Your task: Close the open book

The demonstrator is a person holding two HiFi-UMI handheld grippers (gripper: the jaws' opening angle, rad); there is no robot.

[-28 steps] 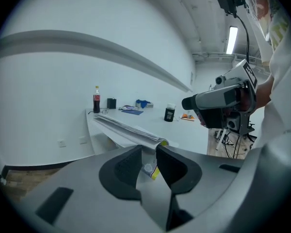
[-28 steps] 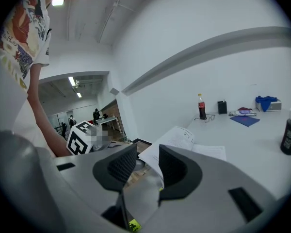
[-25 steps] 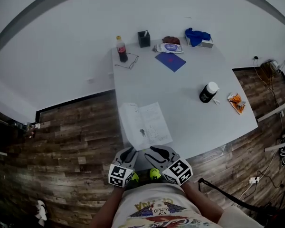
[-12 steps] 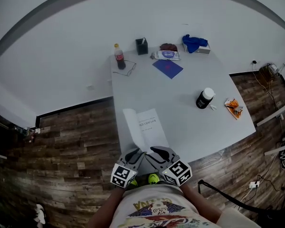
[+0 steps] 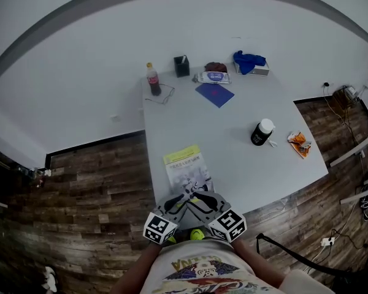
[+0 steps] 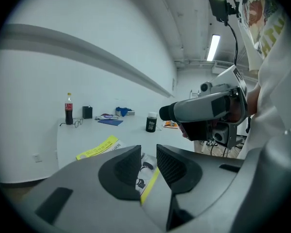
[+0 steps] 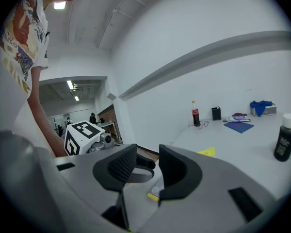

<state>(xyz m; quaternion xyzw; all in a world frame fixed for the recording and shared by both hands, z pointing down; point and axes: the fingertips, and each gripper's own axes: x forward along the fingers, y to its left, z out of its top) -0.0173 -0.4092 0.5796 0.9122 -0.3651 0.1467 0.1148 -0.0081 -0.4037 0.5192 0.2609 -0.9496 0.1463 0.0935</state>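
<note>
The book [image 5: 186, 168] lies closed on the white table [image 5: 233, 158] near its front edge, its cover with a yellow band facing up. In the left gripper view the book [image 6: 98, 147] shows beyond the jaws. My left gripper [image 5: 178, 201] hovers at the book's near edge, jaws a little apart with nothing between them [image 6: 149, 155]. Beside it my right gripper [image 5: 200, 201] is also open and empty [image 7: 148, 160]. The two grippers nearly touch at their tips.
At the table's far end stand a cola bottle [image 5: 152, 79], glasses [image 5: 163, 94], a black holder [image 5: 182, 66], a blue booklet [image 5: 214, 94], a wipes pack [image 5: 213, 77] and a blue cloth [image 5: 250, 61]. A black jar [image 5: 260, 131] and orange packet [image 5: 299, 143] sit right.
The book was open a second ago; its left side swung over to the right and it now lies closed, cover up. Both grippers moved slightly forward over its near edge.
</note>
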